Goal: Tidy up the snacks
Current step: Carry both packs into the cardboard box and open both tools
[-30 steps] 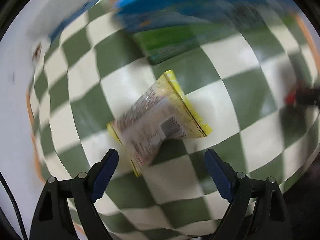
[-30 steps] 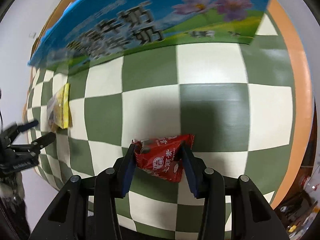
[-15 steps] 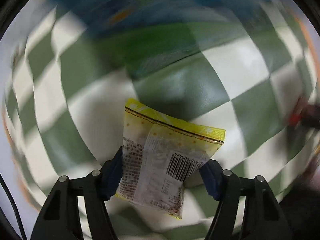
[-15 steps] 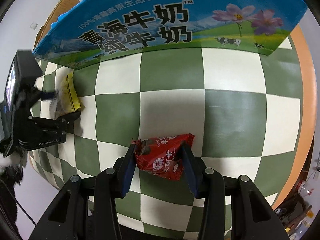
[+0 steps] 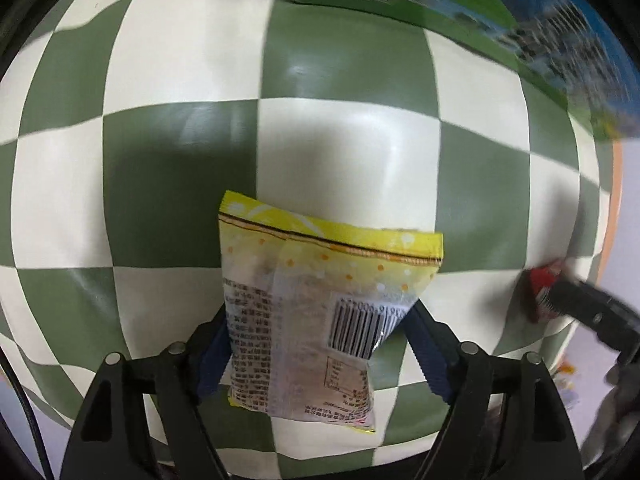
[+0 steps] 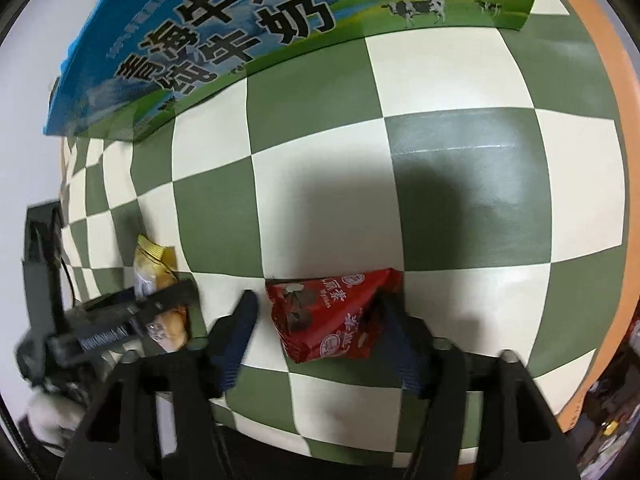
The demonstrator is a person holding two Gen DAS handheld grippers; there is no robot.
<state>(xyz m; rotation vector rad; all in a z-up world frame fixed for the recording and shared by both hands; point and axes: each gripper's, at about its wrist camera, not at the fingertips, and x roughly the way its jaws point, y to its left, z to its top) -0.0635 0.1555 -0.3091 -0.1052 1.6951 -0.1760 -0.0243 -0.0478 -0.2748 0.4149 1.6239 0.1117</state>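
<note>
Cloth: green and cream checks, edged in orange at the right. Yellow packet: yellow top band with a dark line, pale orange and white dots below, clear back panel with grey print and a black barcode. Red packet: red with white lettering and dark brown patches. Box: blue over green, black characters, black-and-white cows. Left gripper and right gripper: black frames, blue pads.
</note>
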